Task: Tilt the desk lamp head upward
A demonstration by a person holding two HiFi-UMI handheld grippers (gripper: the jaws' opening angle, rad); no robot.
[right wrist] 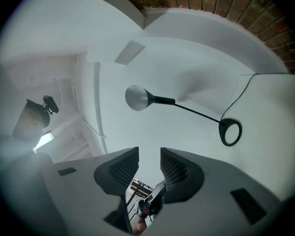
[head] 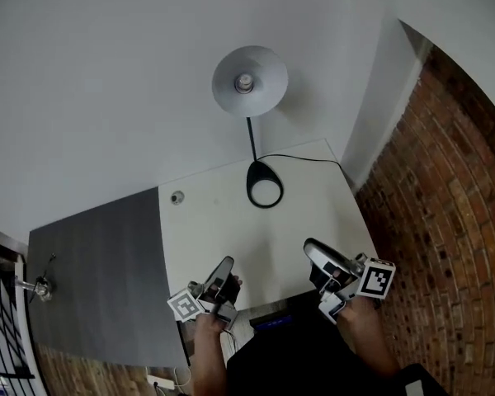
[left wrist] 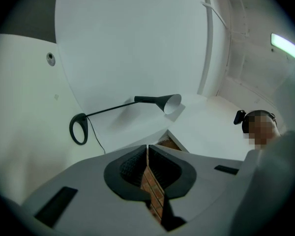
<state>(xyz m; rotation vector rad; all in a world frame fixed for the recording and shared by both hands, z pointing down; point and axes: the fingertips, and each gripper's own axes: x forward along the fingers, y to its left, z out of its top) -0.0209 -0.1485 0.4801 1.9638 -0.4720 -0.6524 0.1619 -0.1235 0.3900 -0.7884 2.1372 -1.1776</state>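
Head view shows the lamp head (head: 249, 81) above the far edge of the desk (head: 223, 229), well apart from both tools. Left gripper view: the left tool (left wrist: 147, 149) is pressed together, empty. Right gripper view: the right tool (right wrist: 149, 156) stands apart and empty, so it looks better suited to pinch the lamp head's rim gently.

Lamp base (head: 264, 185) on the table's (head: 206, 229) far edge, left gripper (head: 227, 265) and right gripper (head: 313, 251) at its near edge

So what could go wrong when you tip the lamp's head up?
The lamp head sits on a thin stem over a small ring base, so a push could tip or slide it. Its cord trails across the table and might snag. The left tool is shut, so it must open before it can grab.
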